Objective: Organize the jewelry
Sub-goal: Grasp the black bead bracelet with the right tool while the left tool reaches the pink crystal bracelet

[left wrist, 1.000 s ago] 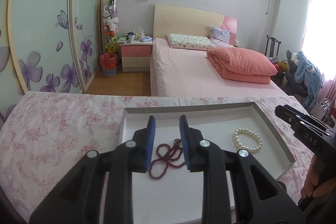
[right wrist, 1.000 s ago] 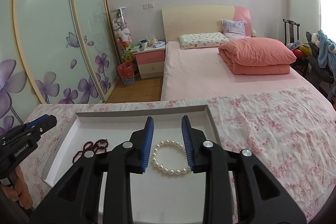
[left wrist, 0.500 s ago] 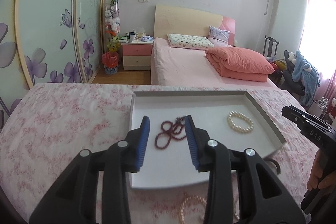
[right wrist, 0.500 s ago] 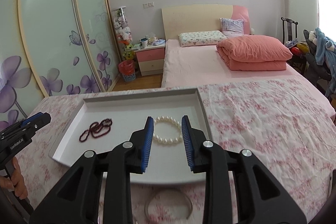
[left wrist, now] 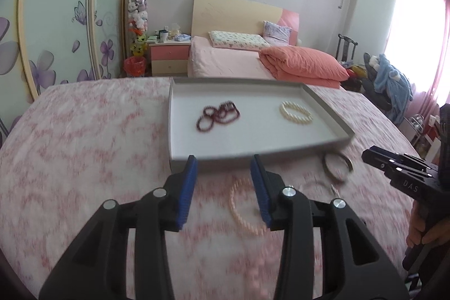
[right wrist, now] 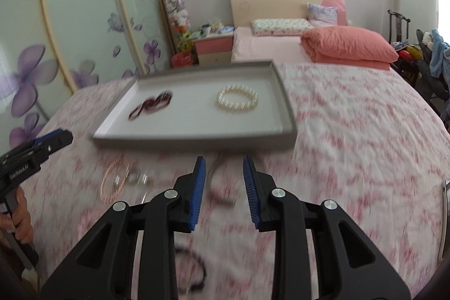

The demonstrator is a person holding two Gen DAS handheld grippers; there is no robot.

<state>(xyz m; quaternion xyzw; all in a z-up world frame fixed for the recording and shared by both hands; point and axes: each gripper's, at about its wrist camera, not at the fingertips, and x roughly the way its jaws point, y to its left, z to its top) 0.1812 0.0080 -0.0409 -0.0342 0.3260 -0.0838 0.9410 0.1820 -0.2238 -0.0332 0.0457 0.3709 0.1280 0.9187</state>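
A grey tray (left wrist: 332,114) (right wrist: 287,108) lies on the pink floral cloth. In it are a dark red bead string (left wrist: 218,115) (right wrist: 152,104) and a white pearl bracelet (left wrist: 296,112) (right wrist: 237,101). In front of the tray lie a pale pink bead bracelet (left wrist: 242,208) (right wrist: 111,182), a metal bangle (left wrist: 337,166) (right wrist: 216,190) and small silver pieces (left wrist: 317,186) (right wrist: 137,178). My left gripper (left wrist: 223,187) is open and empty above the pink bracelet. My right gripper (right wrist: 222,189) is open and empty above the bangle. A dark ring (right wrist: 194,269) lies nearer.
The table's far edge runs behind the tray. Beyond are a bed (left wrist: 239,61), a nightstand (left wrist: 168,58) and a sliding wardrobe (left wrist: 64,27). A chair with clothes (left wrist: 388,86) stands at the right.
Both grippers have pulled back from the tray toward me and opened wider. The loose jewelry in front of the tray has come into view under them.
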